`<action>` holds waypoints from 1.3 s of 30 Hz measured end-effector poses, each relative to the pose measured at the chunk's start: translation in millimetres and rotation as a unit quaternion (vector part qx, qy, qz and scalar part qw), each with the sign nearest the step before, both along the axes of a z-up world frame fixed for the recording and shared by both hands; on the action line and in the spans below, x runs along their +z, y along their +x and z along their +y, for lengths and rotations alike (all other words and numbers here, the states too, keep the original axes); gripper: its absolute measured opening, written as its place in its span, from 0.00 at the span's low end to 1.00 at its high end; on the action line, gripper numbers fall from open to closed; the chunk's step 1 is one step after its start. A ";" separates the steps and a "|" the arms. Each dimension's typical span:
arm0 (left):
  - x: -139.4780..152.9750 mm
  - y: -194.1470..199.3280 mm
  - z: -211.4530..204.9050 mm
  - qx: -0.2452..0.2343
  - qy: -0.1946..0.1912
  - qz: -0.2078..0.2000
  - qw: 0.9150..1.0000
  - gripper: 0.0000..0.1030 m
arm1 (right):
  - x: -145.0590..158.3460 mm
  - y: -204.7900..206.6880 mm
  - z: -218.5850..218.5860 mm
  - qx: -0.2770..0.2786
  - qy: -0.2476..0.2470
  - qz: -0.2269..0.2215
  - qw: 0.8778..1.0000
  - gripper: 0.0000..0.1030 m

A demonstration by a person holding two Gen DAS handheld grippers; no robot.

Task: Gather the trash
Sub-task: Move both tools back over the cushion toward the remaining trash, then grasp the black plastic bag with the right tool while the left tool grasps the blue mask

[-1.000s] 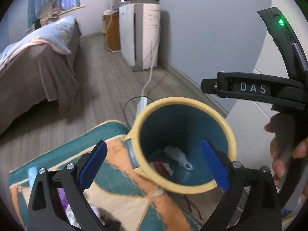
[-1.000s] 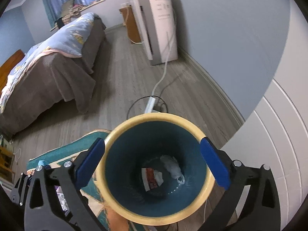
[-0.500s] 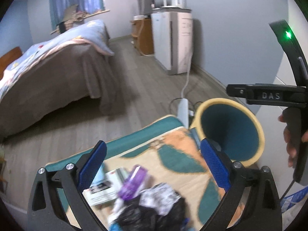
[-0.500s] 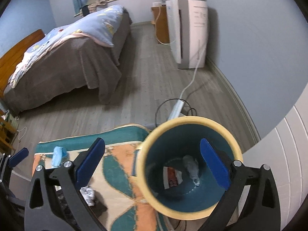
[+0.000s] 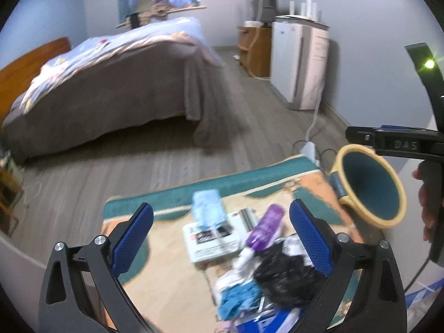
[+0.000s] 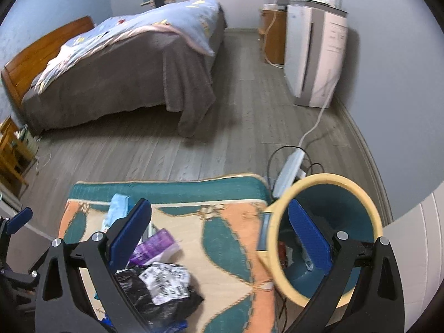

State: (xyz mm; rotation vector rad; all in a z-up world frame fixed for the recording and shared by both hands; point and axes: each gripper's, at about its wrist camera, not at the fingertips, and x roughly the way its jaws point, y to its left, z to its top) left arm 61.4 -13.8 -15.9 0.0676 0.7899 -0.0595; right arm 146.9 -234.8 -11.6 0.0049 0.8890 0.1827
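The left gripper [image 5: 220,238] hangs above a surface covered by a cloth [image 5: 177,285] in teal, orange and cream. Its blue jaws are spread wide with nothing between them.

Below it lies the trash. A light blue packet [image 5: 206,208] sits at 12 o'clock of the pile. Just under it is a white printed booklet [image 5: 211,240]. A purple bottle [image 5: 265,227] lies tilted at 2 o'clock, touching the booklet's corner. A crumpled black plastic bag [image 5: 285,274] sits at 4 o'clock, with a blue scrap [image 5: 236,297] beside it at 6 o'clock.

The trash bin [image 5: 369,186], teal inside with a yellow rim, stands at 3 o'clock, just past the edge of the surface. It is well apart from the left jaws.

The right gripper [image 6: 219,236] is also released, with its jaws wide apart and empty. Its right jaw hangs over the mouth of the bin [image 6: 366,202]. Some bits of trash [image 6: 285,252] lie at the bottom. Its left jaw is over the pile, near the purple bottle [image 6: 155,245] and the black bag [image 6: 144,291]. A crumpled white printed wrapper [image 6: 166,280] rests on the bag.

A hand [image 5: 426,205] shows at 3 o'clock in the left view, holding the other gripper's handle.

Farther off, at 11 o'clock, is a bed [image 6: 125,63] with a brown cover. A white power strip [image 6: 288,172] lies on the wooden floor [image 6: 155,152] just behind the bin.
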 end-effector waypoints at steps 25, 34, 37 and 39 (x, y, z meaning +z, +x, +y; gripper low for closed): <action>-54.4 11.7 64.2 0.008 0.092 0.054 0.994 0.94 | -72.4 9.0 67.2 0.028 -0.009 0.115 0.993 0.94; -54.7 13.3 70.6 0.010 0.079 0.064 0.995 0.94 | -94.1 -12.7 69.3 0.048 -0.007 0.177 0.983 0.94; -52.7 10.6 75.5 0.018 0.079 0.066 0.995 0.94 | -88.4 -23.0 65.5 0.046 -0.014 0.170 0.984 0.94; -47.9 6.0 79.5 0.022 0.063 0.065 0.996 0.94 | -88.6 -30.7 63.0 0.043 -0.001 0.177 0.983 0.94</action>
